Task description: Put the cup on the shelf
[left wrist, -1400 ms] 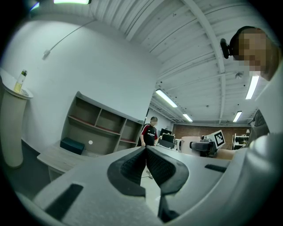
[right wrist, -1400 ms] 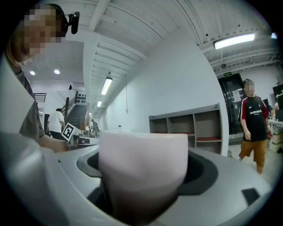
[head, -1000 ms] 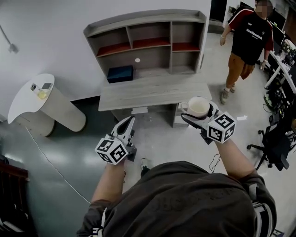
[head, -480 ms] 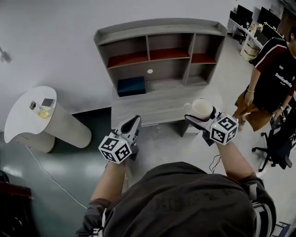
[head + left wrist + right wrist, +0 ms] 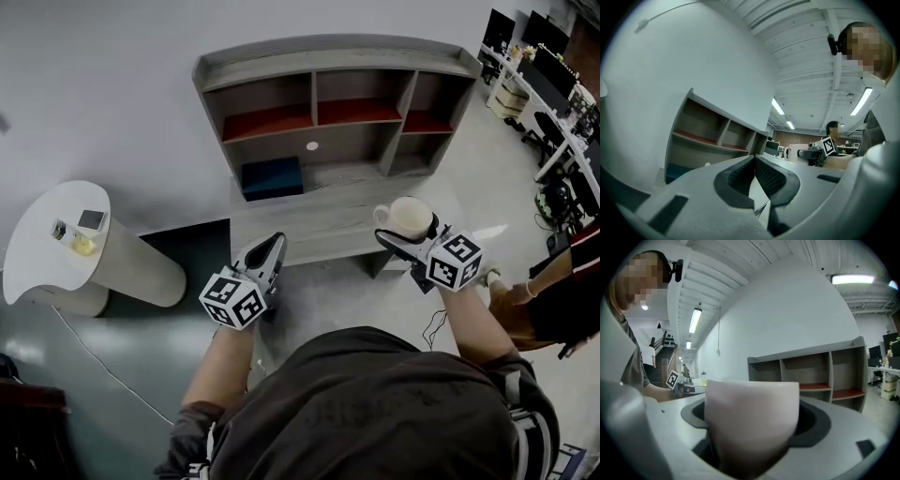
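Note:
A pale cup (image 5: 405, 217) with a handle on its left stands upright between the jaws of my right gripper (image 5: 404, 231), which is shut on it. In the right gripper view the cup (image 5: 752, 420) fills the space between the dark pads. My left gripper (image 5: 267, 255) is shut with nothing in it; its pads (image 5: 745, 171) meet at the tips. The grey shelf unit (image 5: 333, 56), with red-lined upper compartments, stands ahead on a grey desk (image 5: 319, 220) against the white wall. Both grippers hang over the floor in front of the desk, apart from it.
A blue box (image 5: 271, 178) sits in the shelf's lower left compartment. A white table (image 5: 52, 258) with small items stands at the left. A person (image 5: 553, 300) is at the right edge. Desks and chairs (image 5: 539, 80) stand far right. A cable (image 5: 103, 337) crosses the floor.
The shelf has shifted right and looms a little larger in the head view. The person at the right has moved down to the frame's edge. The cup stays held.

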Demonstrator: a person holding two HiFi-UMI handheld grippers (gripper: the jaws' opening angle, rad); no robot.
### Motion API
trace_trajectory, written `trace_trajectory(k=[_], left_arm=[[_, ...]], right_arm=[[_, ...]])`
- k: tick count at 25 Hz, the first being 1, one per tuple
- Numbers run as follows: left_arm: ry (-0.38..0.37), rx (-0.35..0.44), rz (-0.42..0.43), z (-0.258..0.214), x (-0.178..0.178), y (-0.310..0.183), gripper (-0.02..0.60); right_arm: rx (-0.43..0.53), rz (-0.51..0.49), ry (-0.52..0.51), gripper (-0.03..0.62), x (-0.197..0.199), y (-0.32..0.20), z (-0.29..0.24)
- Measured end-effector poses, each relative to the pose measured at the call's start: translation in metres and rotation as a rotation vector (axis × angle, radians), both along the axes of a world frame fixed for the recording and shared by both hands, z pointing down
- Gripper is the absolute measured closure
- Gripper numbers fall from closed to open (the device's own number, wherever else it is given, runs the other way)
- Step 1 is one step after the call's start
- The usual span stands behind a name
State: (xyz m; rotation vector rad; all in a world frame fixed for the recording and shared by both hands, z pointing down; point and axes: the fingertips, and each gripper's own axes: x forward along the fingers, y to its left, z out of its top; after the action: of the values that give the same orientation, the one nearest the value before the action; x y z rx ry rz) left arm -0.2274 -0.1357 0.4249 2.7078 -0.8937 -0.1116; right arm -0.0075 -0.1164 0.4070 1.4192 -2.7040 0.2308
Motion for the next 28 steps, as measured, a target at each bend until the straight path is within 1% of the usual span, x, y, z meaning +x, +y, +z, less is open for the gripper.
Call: trace_trajectory(k=[4,9,17,22,25,28], left_arm=[[-0.010,-0.013,-0.001,0.006,0.011,-0.019,0.578],[-0.029,-0.007,-0.021,0.006,0.039,-0.049,0.578],[-0.036,0.002,-0.113,0.004,0.109,-0.117,0.578],[-0.035,-0.013,-0.169,0.008,0.156,-0.152,0.578],[-0.043,-0.025,-0.193,0.011,0.175,-0.167,0.578],[-0.046,-0.031,-0.214,0.012,0.184,-0.182,0.578]], right_arm=[[0.001,-0.004,-0.011,0.134,0.011,-0.020,0.006],[-0.003,-0.021,-0.037,0.134,0.042,-0.057,0.013],[0.010,-0.116,-0.056,0.134,0.108,-0.141,0.013],[0.018,-0.175,-0.059,0.134,0.149,-0.190,0.012],[0.017,-0.204,-0.065,0.135,0.164,-0.213,0.013],[0.023,-0.227,-0.062,0.134,0.169,-0.231,0.014]])
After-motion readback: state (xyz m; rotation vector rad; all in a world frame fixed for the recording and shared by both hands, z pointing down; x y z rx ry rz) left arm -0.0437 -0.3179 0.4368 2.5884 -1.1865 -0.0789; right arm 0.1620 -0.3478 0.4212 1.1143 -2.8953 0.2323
